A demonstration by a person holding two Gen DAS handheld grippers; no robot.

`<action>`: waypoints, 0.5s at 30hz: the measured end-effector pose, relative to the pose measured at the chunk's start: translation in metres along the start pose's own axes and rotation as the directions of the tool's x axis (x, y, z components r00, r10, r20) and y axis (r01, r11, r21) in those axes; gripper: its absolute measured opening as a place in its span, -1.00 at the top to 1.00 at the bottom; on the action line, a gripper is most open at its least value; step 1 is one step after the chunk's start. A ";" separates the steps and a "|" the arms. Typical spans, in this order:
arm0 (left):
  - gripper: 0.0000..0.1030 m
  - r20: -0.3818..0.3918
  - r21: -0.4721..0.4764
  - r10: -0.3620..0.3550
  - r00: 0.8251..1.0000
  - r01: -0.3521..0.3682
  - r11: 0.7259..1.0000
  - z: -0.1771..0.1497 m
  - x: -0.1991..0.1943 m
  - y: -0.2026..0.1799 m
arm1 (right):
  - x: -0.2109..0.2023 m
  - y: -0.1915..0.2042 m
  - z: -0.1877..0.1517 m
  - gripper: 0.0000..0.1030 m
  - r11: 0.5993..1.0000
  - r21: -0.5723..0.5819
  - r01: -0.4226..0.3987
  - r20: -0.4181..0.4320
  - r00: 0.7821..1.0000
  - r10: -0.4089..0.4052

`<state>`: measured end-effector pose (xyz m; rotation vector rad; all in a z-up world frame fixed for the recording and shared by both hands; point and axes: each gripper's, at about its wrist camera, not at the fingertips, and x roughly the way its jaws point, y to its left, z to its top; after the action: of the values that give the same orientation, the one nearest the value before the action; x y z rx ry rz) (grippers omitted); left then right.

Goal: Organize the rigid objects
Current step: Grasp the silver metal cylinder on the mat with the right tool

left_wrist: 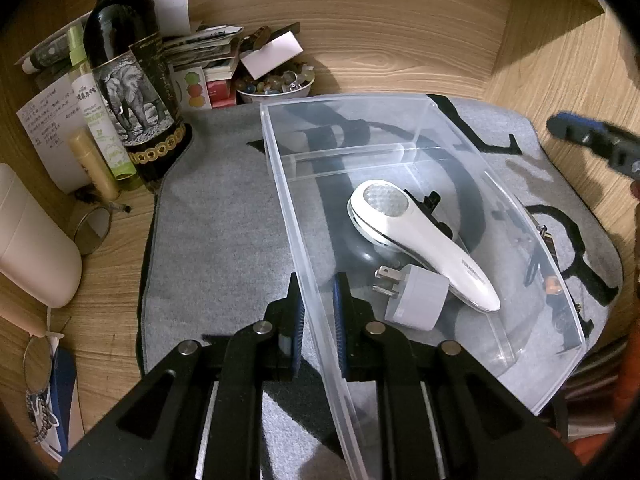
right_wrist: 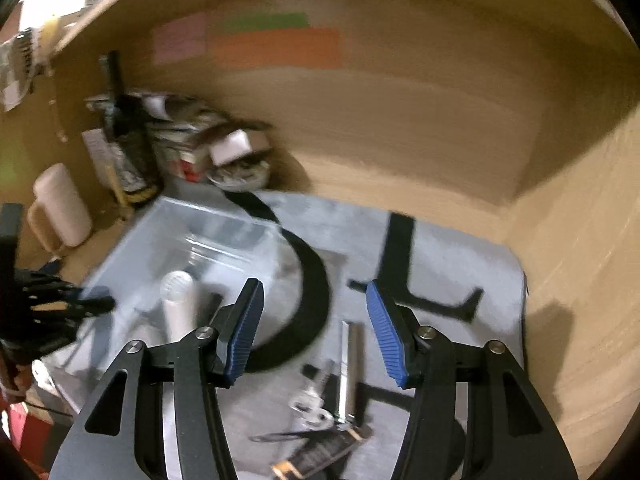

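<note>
Bin [left_wrist: 400,128] wall sits pinched in the left gripper's [left_wrist: 318,312] jaws; inside lie a plug [left_wrist: 416,298] and white shaver [left_wrist: 420,240], on a grey mat [left_wrist: 216,216]. Right gripper [right_wrist: 316,332] hovers, jaws wide, over blurred metal bits [right_wrist: 348,372], maybe keys, on the mat

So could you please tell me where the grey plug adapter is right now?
In the left wrist view, the grey plug adapter lies inside the clear bin, against the white handheld device, just beyond the left gripper.
</note>
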<state>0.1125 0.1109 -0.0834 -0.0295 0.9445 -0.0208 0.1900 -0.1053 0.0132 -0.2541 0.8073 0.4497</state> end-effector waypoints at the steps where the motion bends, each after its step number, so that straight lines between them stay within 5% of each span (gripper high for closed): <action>1: 0.74 0.000 0.000 0.000 1.000 0.000 1.000 -0.001 0.000 0.000 | 0.006 -0.005 -0.004 0.02 1.000 0.012 0.007 -0.019 1.000 -0.007; 8: 0.74 0.000 0.000 0.001 1.000 -0.001 1.000 -0.001 0.000 0.000 | 0.051 -0.034 -0.044 0.02 0.997 0.077 0.023 -0.185 0.983 -0.009; 15: 0.74 0.000 0.000 0.001 1.000 -0.001 1.000 -0.001 0.000 0.000 | 0.070 -0.037 -0.076 0.12 0.996 0.092 0.003 -0.266 0.964 0.021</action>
<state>0.1119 0.1110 -0.0840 -0.0291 0.9448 -0.0204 0.2018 -0.1467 -0.0882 -0.2288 1.0907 0.3902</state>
